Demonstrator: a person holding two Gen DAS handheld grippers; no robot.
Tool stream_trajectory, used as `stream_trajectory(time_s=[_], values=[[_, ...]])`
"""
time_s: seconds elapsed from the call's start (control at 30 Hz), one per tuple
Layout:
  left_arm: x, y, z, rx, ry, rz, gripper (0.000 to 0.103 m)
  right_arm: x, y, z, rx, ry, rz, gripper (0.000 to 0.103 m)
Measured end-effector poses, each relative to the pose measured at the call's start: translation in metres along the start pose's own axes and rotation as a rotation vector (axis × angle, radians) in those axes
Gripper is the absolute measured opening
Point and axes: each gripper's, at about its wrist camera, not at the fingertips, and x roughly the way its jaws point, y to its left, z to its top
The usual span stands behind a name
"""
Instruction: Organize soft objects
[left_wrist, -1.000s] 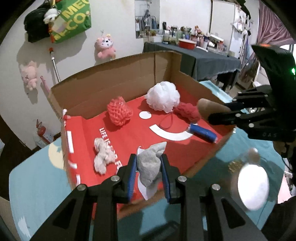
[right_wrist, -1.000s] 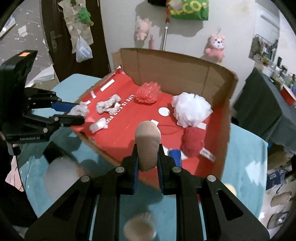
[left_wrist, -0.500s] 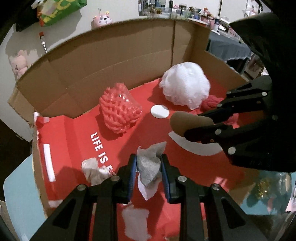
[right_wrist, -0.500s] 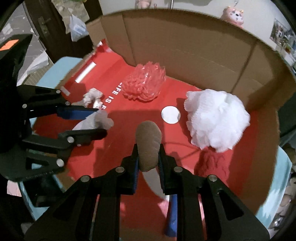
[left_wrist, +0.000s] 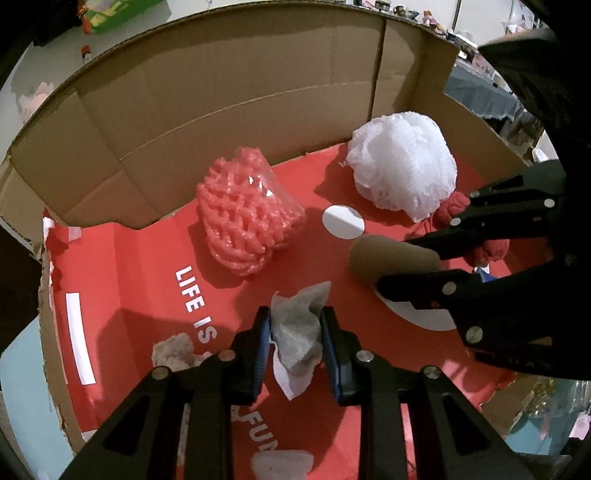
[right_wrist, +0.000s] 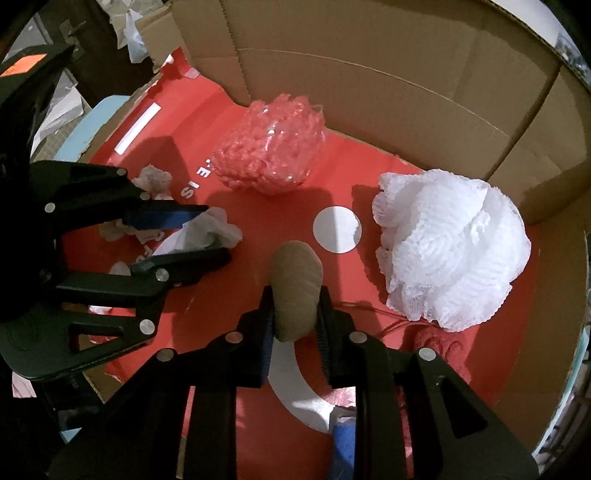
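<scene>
An open cardboard box (left_wrist: 221, 74) with a red printed floor holds the soft things. My left gripper (left_wrist: 295, 317) hangs low over that floor, its blue pads against a crumpled grey-white cloth (left_wrist: 295, 336); its jaws are opening slightly with the cloth still between them. To its right, my right gripper (left_wrist: 395, 262) is shut on a tan oval sponge (left_wrist: 380, 254). The right wrist view shows the right gripper (right_wrist: 295, 299) pinching that sponge (right_wrist: 295, 266), and the left gripper (right_wrist: 216, 234) with its cloth (right_wrist: 221, 227) on the left.
On the box floor lie a pink foam net (left_wrist: 247, 218), a white mesh pouf (left_wrist: 402, 166), a red yarn ball (right_wrist: 439, 343), an off-white rag (left_wrist: 173, 350) and a blue item (right_wrist: 343, 439). Tall cardboard walls (right_wrist: 369, 74) close the far sides.
Both grippers have come forward and down from above the box's front edge into the box, each still carrying its item. They now hang close over the red floor.
</scene>
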Motion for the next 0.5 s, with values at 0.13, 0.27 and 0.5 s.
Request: stream_trajectory(time_s=[0.13,0.27,0.5], values=[[0.000,0.003,-0.001,-0.008,-0.008,-0.005,0.034,-0.001,-0.003,0.001,0.012,-0.006,0.006,0.022],[-0.005,0.012,-0.005,-0.013,-0.022,-0.011,0.041,0.001,-0.006,0.003,0.012,-0.011,0.015,0.026],[-0.027,0.017,-0.009,-0.029,-0.065,0.010,0.055,-0.009,-0.008,0.001,0.023,-0.042,-0.003,0.053]])
